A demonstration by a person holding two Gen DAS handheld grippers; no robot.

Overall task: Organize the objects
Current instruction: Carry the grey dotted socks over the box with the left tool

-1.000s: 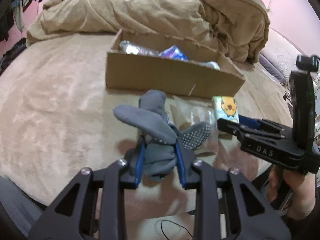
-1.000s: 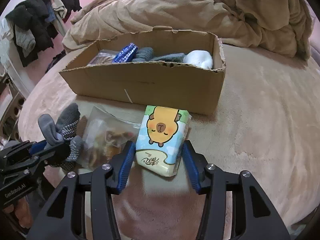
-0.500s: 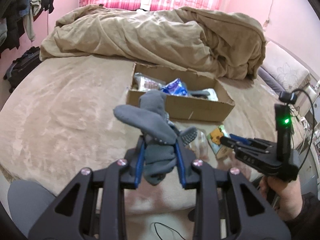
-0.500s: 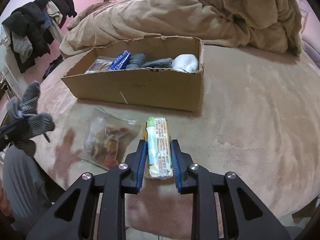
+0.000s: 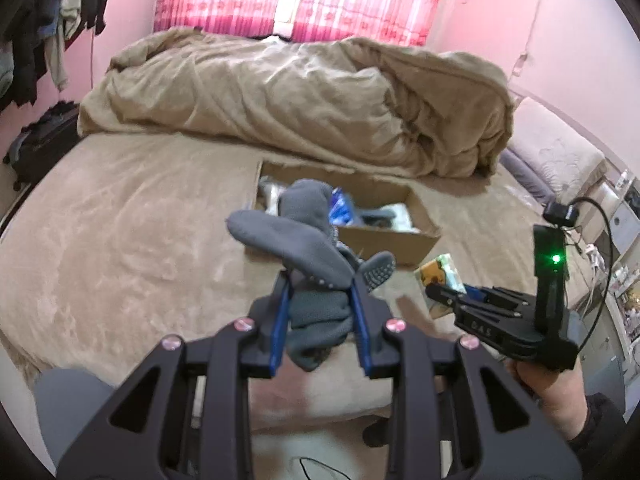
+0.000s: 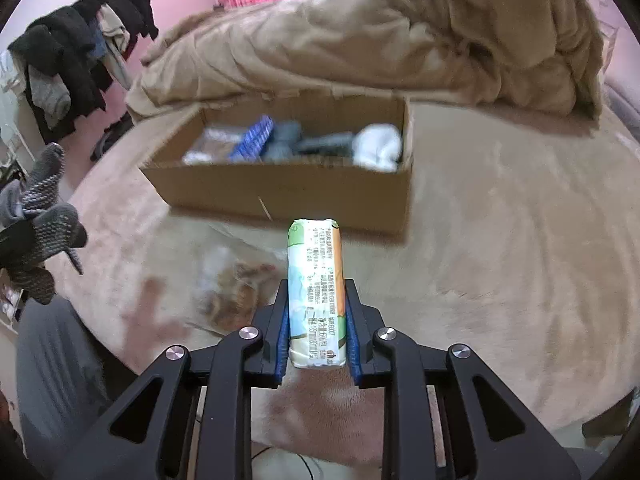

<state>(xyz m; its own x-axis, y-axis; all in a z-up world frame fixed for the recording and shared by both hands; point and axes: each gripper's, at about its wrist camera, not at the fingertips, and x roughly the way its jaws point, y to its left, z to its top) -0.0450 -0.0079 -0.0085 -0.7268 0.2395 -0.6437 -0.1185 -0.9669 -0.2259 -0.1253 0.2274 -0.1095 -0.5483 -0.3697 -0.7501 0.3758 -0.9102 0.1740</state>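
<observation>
My left gripper [image 5: 320, 300] is shut on a bundle of grey socks [image 5: 308, 252] and holds it in the air above the bed, in front of the open cardboard box [image 5: 384, 240]. The socks also show at the left edge of the right wrist view [image 6: 40, 220]. My right gripper [image 6: 316, 316] is shut on a tissue pack [image 6: 316, 280] held edge-up above the bed; the pack also shows in the left wrist view [image 5: 440, 276]. The box [image 6: 288, 188] holds socks and packets. A clear snack bag [image 6: 236, 284] lies on the bed below the pack.
A heaped tan duvet [image 5: 304, 100] lies behind the box. The tan bed sheet [image 6: 500, 240] spreads around it. Dark clothes [image 6: 72, 64] hang at the left. A person's grey-clad knee [image 6: 56, 360] is at the bed's near edge.
Both grippers have risen and pulled back from the bed. The right gripper closed on the tissue pack, turned it edge-up and lifted it. The socks stayed gripped in the left.
</observation>
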